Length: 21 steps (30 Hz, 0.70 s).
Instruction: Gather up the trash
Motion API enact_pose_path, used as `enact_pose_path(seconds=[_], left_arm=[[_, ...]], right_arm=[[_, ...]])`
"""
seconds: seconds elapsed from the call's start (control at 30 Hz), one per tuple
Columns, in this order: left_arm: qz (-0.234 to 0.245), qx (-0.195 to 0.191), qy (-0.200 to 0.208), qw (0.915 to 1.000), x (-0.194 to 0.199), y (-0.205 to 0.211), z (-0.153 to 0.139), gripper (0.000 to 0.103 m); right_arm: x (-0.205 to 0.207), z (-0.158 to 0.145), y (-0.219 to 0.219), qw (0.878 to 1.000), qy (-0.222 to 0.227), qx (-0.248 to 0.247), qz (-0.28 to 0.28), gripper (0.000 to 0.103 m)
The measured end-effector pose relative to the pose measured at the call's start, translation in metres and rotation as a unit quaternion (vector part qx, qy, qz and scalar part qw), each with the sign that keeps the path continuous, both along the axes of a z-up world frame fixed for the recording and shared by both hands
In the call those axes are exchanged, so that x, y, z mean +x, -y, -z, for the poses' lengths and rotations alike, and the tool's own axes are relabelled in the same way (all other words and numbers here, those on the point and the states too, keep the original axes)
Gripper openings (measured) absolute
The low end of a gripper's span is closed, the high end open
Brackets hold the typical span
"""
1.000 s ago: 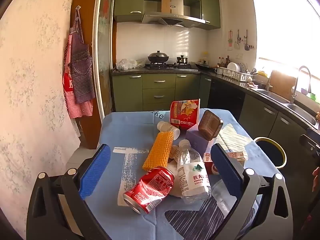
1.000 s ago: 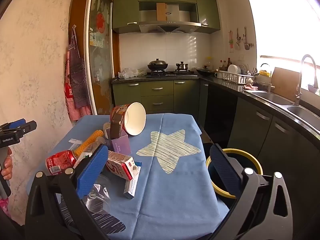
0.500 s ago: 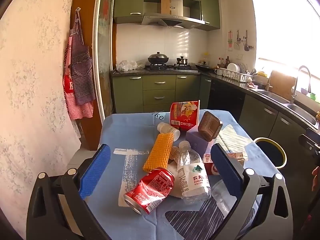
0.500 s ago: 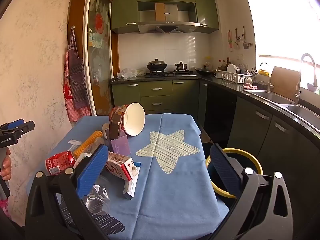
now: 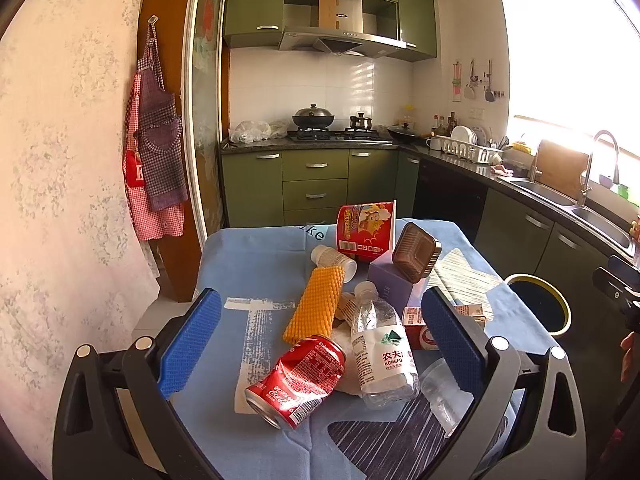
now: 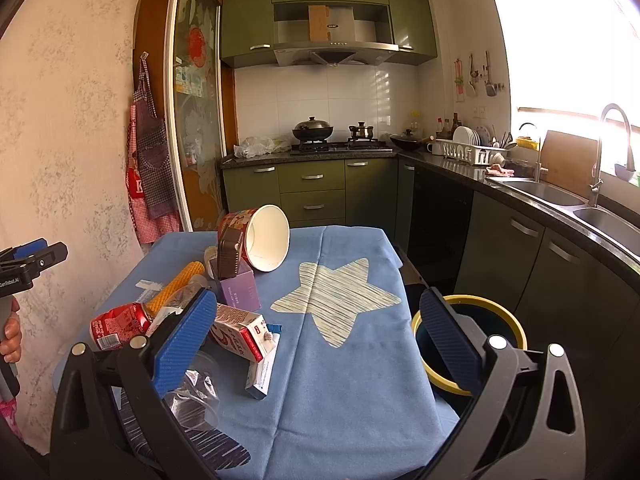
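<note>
A pile of trash lies on the blue-clothed table (image 5: 256,256): a crushed red cola can (image 5: 298,380), a clear water bottle (image 5: 380,348), a yellow foam net (image 5: 318,304), a red noodle cup (image 5: 366,228), a brown tray (image 5: 416,252), a purple box (image 5: 390,284) and a milk carton (image 6: 240,334). My left gripper (image 5: 320,344) is open and empty, hovering near the can and bottle. My right gripper (image 6: 316,344) is open and empty above the table's right part. A yellow-rimmed bin (image 6: 516,330) stands right of the table.
A clear plastic cup (image 6: 196,396) lies at the table's near edge. A wallpapered wall (image 5: 60,200) with hung aprons (image 5: 154,152) is on the left. Green kitchen cabinets (image 6: 312,188), a stove and a sink counter (image 6: 560,200) run behind and to the right.
Both views have shifted only slightly; the grippers stay open and the trash has not moved.
</note>
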<state>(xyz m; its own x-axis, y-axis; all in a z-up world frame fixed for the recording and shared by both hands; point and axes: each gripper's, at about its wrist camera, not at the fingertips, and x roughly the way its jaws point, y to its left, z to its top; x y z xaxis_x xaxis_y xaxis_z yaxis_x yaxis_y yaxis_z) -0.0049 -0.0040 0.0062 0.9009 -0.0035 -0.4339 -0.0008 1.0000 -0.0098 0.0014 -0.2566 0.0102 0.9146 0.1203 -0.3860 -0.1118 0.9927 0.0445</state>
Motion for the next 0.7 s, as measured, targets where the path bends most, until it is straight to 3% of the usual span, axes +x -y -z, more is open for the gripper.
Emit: enact_pose_path(seconds=[0.7], left_arm=[[0.006,0.004,-0.001,1.0,0.0013,0.0007,0.0008,0.099]], right_arm=[[0.0038,0.0029,0.0,1.0,-0.001,-0.001,0.002,0.097]])
